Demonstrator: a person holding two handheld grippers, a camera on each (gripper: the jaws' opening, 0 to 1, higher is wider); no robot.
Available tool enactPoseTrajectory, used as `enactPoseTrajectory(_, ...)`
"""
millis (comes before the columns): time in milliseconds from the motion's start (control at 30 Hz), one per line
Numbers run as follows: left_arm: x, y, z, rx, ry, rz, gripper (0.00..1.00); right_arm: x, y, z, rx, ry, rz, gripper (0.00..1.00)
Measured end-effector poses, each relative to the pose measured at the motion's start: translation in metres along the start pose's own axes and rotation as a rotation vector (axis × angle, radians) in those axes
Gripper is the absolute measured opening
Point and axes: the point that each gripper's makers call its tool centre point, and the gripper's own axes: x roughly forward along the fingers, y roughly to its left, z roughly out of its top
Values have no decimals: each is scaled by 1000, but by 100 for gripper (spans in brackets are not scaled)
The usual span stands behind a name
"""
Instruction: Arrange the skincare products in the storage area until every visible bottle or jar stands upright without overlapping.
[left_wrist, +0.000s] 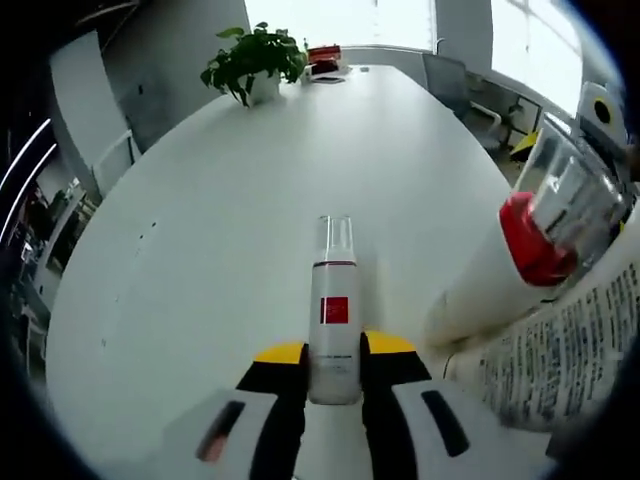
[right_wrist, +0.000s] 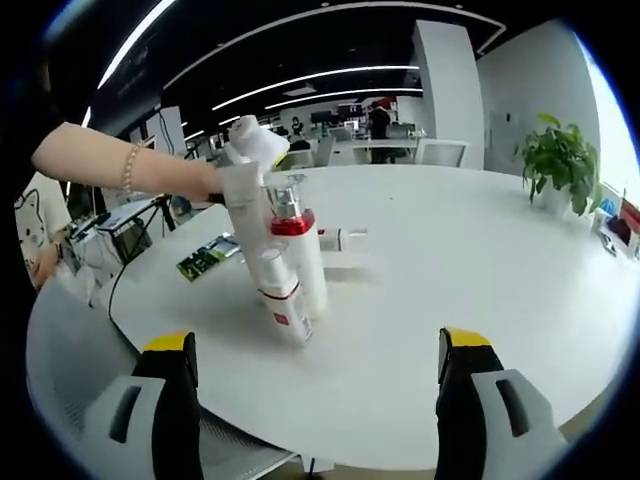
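Note:
My left gripper (left_wrist: 335, 352) is shut on a white bottle with a red square label (left_wrist: 334, 320); its clear cap points away along the jaws, over the white table (left_wrist: 250, 200). In the right gripper view a hand holds the left gripper (right_wrist: 246, 185) and the labelled bottle (right_wrist: 284, 308) hangs tilted just above the table. Right behind it stands a white bottle with a red collar and clear cap (right_wrist: 303, 250), seen close on the right as the red-collared bottle (left_wrist: 532, 240). A small white bottle (right_wrist: 338, 238) lies on its side further back. My right gripper (right_wrist: 315, 352) is open and holds nothing.
A white pack with small print (left_wrist: 575, 345) crowds the left gripper view's lower right. A potted plant (left_wrist: 255, 58) and a red item (left_wrist: 323, 52) sit at the table's far end. A green flat object (right_wrist: 205, 258) lies left of the bottles. The potted plant (right_wrist: 555, 160) is at the right.

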Motion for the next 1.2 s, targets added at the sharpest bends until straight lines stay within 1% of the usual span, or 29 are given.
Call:
enactPoseTrajectory(67,-3,6,-5,-15,-11,13,22,0,2,3,-7,-2,5,100)
enactPoseTrajectory(167,-10,3,1,-20,-21,31,22,0,5,4,-19,-3,12,100)
enactPoseTrajectory(233,-15,10,-2,-37,-36,49,22,-2,7,7,-26,-5,18,100)
enactPoseTrajectory(300,-26,14,-3,-58,-51,69,22,-2,8,8,-31,-4,23,100)
enactPoseTrajectory(333,-29,11,-1,-64,-56,76,22,-2,8,8,-32,-5,24,100)
enactPoseTrajectory(400,-38,14,-3,-91,-78,94,22,-3,10,11,-36,-10,33,100)
enactPoseTrajectory(467,-56,11,-6,-114,-91,115,22,-2,13,13,-47,-9,45,100)
enactPoseTrajectory(500,-61,12,-8,-121,-97,125,22,-1,14,13,-53,-10,53,100)
enactPoseTrajectory(533,-61,13,-8,-123,-99,128,22,0,15,14,-55,-11,56,100)
enactPoseTrajectory(600,-73,17,-13,-161,-119,150,22,3,21,17,-66,-15,76,100)
enactPoseTrajectory(800,-104,20,-29,-211,-144,204,22,11,38,21,-106,-15,132,100)
enactPoseTrajectory(933,-127,22,-36,-256,-172,247,22,16,50,24,-128,-19,166,100)
enactPoseTrajectory(1000,-135,25,-41,-271,-183,267,22,17,54,25,-132,-22,178,100)
enactPoseTrajectory(1067,-148,23,-43,-295,-203,290,22,19,60,27,-141,-23,192,100)
enactPoseTrajectory(1133,-161,20,-45,-340,-242,307,22,20,65,26,-143,-25,208,100)
enactPoseTrajectory(1200,-167,23,-52,-358,-253,323,22,21,71,25,-146,-22,220,100)
